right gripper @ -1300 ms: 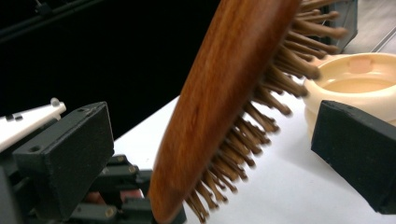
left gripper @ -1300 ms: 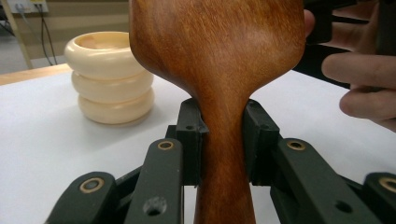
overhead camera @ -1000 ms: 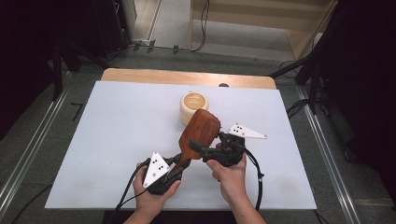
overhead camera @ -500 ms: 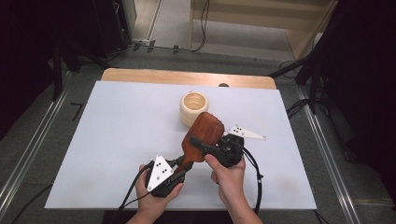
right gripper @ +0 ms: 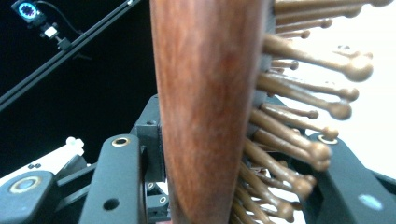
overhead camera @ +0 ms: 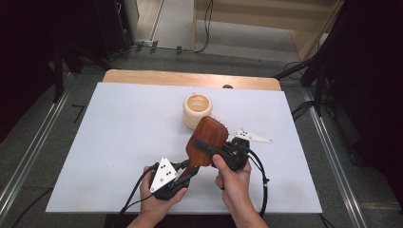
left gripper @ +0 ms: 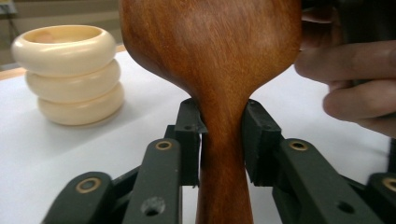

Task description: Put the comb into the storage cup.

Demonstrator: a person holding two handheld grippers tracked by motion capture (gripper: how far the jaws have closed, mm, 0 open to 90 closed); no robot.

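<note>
Because nothing but the two grippers bears the load, the white desk (overhead camera: 109,142) is best taken first: it lies under the whole scene, and a stack of cream rings (overhead camera: 196,110) is seen near its far middle, just beyond the raised wooden hairbrush (overhead camera: 206,140). The brush is held clear of the desk, tilted, head toward the rings and handle toward the person. Its narrow neck is clamped between the fingers (left gripper: 189,126) of the left gripper (overhead camera: 183,170), closed narrowly onto the wood, while the paddle head is pinched edgewise by the right gripper (overhead camera: 216,151), one of its fingers (right gripper: 152,140) pressed on the smooth back and the other set among the bristle pins (right gripper: 299,116). A slip is judged likeliest at that second hold: the pins are rounded and springy, so the pad may be seated unevenly and the head may twist out if force is raised. Should the two hands be moved out of step, the neck could be levered in the left hold. If the head is swung forward or dropped, the ring stack may be struck and toppled.
</note>
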